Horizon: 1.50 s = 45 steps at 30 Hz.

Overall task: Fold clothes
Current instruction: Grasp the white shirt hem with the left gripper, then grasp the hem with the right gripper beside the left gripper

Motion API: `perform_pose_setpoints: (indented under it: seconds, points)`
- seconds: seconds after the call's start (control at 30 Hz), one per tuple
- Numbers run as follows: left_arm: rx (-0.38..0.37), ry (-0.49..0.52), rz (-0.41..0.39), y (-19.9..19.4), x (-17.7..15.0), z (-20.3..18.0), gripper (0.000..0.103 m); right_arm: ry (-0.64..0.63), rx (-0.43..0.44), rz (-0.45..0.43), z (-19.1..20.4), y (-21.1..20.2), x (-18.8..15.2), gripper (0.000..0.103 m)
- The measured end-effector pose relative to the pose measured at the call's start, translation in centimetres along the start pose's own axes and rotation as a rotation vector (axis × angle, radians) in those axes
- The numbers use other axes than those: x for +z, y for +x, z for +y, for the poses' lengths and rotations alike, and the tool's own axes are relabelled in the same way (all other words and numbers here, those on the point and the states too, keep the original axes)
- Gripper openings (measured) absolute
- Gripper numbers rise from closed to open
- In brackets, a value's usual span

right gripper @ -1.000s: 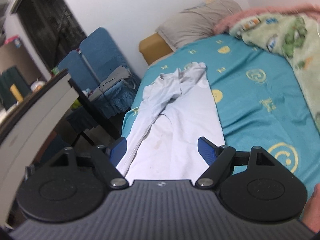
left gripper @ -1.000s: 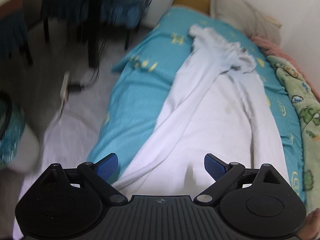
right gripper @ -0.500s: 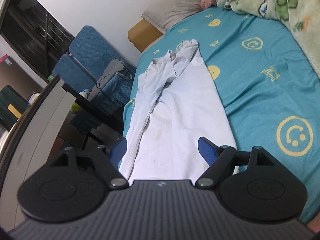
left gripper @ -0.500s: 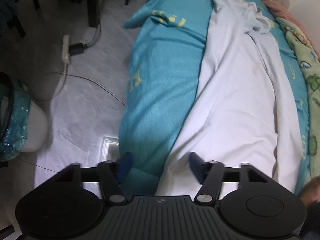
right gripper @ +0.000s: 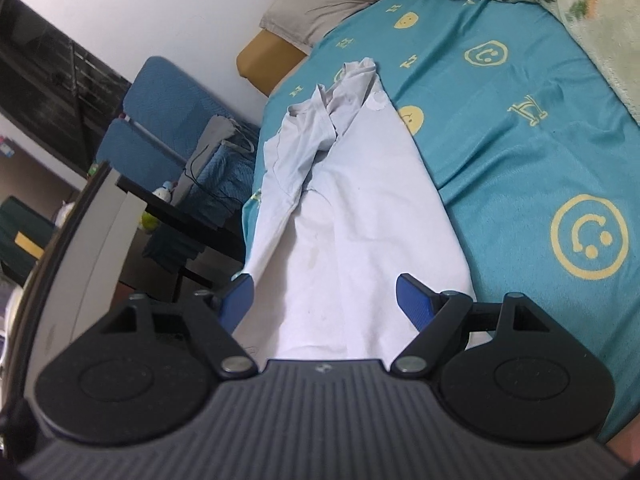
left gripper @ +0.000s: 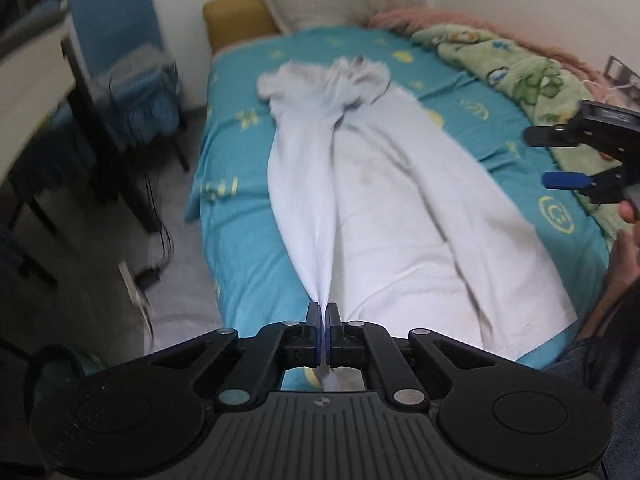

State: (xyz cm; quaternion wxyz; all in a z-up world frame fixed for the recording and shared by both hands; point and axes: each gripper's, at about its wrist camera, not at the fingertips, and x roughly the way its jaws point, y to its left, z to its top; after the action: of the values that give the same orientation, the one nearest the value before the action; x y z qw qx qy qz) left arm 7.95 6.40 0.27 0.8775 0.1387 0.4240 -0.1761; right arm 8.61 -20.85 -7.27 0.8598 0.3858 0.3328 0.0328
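Observation:
A long white garment lies lengthwise on the teal bed sheet, bunched at its far end. My left gripper is shut on the garment's near left edge. The cloth runs from its pads in a taut raised ridge toward the bunched end. My right gripper is open and hovers over the garment's near hem, with cloth below its blue fingers and nothing pinched. In the left wrist view the right gripper hangs at the right above the sheet.
A grey pillow and a green patterned blanket lie at the bed's far end and right side. A blue chair and a dark table stand left of the bed. A power strip lies on the floor. A person's hand is at right.
The left gripper's jaws closed on the garment's left edge and rose, pulling the cloth into a ridge. The right gripper rolled a little and stayed open.

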Motion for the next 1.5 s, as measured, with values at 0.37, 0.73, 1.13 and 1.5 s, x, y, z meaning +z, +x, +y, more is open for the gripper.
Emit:
perform_pose_setpoints:
  seconds: [0.37, 0.73, 1.13, 1.5]
  points:
    - [-0.113, -0.011, -0.021, 1.0, -0.4, -5.4, 0.002, -0.005, -0.029, -0.009, -0.9, -0.5, 0.4, 0.080]
    - [-0.368, -0.314, 0.121, 6.5, -1.2, -2.9, 0.050, 0.068, -0.060, 0.104, -3.8, -0.2, -0.4, 0.081]
    - [-0.259, -0.754, 0.162, 14.4, -3.7, 7.3, 0.063, 0.212, -0.212, 0.208, -7.2, 1.4, -2.1, 0.061]
    - [-0.364, -0.716, 0.178, 14.5, -4.7, 4.9, 0.022, 0.121, -0.289, 0.317, -6.5, 3.8, -3.5, 0.062]
